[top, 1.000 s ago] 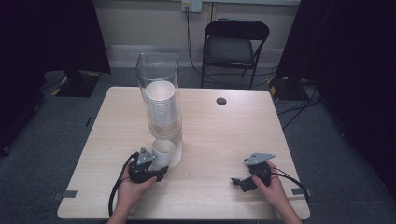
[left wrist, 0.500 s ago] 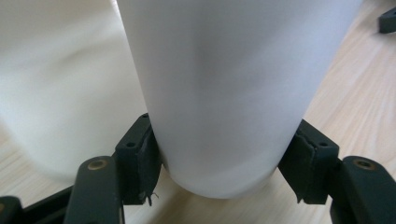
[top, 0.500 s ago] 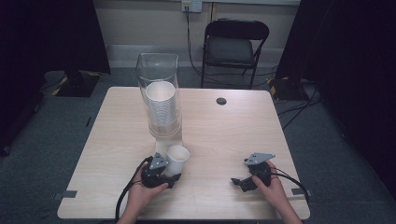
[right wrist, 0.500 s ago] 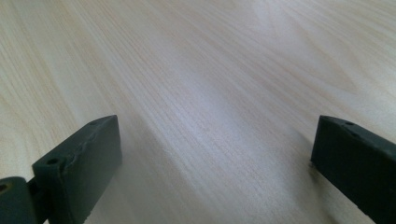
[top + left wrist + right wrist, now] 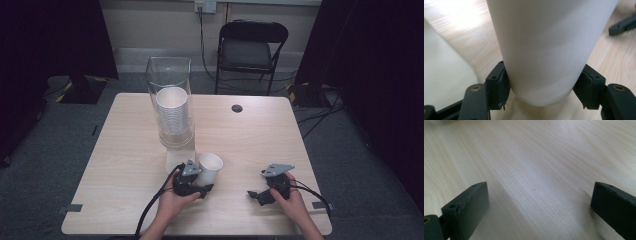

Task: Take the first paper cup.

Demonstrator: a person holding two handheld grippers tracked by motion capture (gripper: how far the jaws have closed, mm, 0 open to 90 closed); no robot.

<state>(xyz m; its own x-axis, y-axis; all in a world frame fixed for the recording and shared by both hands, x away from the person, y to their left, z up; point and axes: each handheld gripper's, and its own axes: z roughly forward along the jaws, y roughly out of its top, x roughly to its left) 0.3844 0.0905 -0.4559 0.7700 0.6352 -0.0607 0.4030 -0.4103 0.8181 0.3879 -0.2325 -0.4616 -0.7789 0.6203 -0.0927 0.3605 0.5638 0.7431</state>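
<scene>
One white paper cup [image 5: 210,168] sits upright, clamped near its base between the jaws of the left gripper [image 5: 196,187]. Just beyond that gripper stands one clear dispenser [image 5: 172,107] holding a stack of cups [image 5: 173,112]. This looks like carrying a drawn cup; setting it down seems next. The right gripper [image 5: 256,195] rests wide open and empty on the table [image 5: 125,150].

No lettering, label, brand, number or sign can be read on anything in these views.

One table [image 5: 125,165], one chair [image 5: 252,47], one clear dispenser [image 5: 170,85], one loose cup [image 5: 210,167], two grippers [image 5: 197,187]
</scene>
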